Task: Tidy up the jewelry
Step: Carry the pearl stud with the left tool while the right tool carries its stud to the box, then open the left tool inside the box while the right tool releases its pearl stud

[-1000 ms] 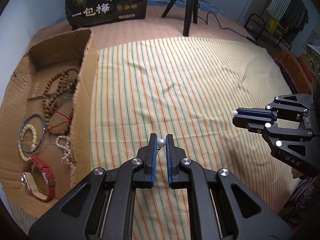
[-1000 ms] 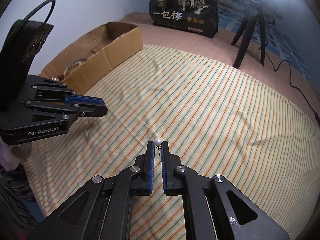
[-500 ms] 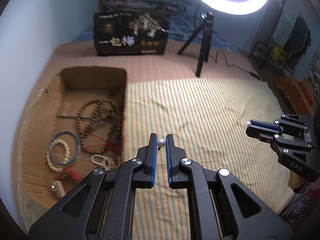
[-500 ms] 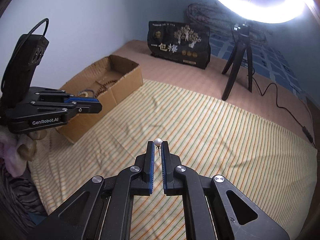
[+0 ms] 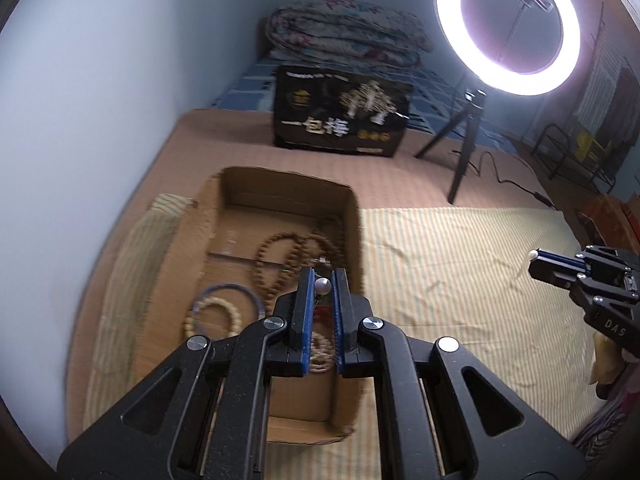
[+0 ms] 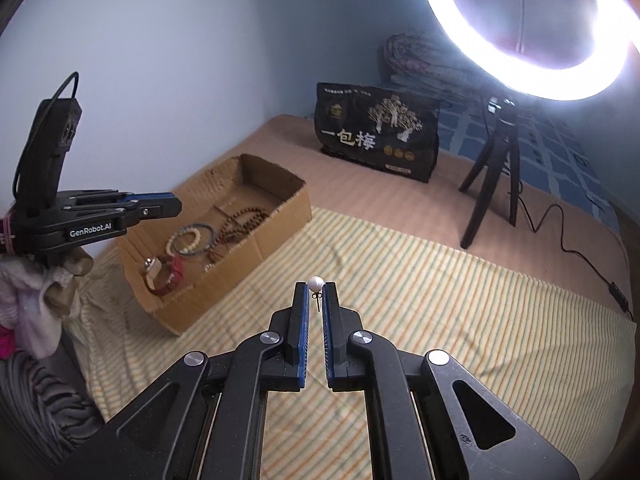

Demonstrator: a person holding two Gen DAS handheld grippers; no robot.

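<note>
Item 1. Left gripper [image 5: 322, 280]: jaws closed to a narrow gap, pinching a pearl stud earring [image 5: 322, 285] at the tips, the bead uppermost and the post pointing down between the blue pads. It hangs over the cardboard box [image 5: 356, 216], above the box's 3 o'clock wall. In the right wrist view the same gripper [image 6: 176, 205] sits at 9 o'clock, above the near corner of the box.

Item 2. Right gripper [image 6: 315, 286]: jaws likewise nearly closed, gripping a second pearl stud earring [image 6: 315, 282] by its post, bead up. It is held over the striped cloth [image 6: 440, 300], well apart from the box. In the left wrist view it appears at 3 o'clock [image 5: 534, 258], the white bead showing at its tip.

Item 3. Cardboard box, open-topped, on the bed at the cloth's edge. Contents:
- wooden bead strands [image 5: 280, 256], looped, at the 12 o'clock end;
- a cream bead bracelet [image 6: 188, 240] lying inside a blue bangle [image 6: 208, 236], mid-box;
- a red-strapped watch [image 6: 170, 274] at the 6 o'clock end;
- a small pale chain or bracelet [image 5: 320, 354], partly hidden behind the left jaws.

Item 4. Background: black printed bag [image 6: 376, 136] standing at 12 o'clock; lit ring light [image 6: 532, 28] on a black tripod [image 6: 496, 176] at 1 o'clock; folded quilt [image 5: 344, 36] behind the bag.
</note>
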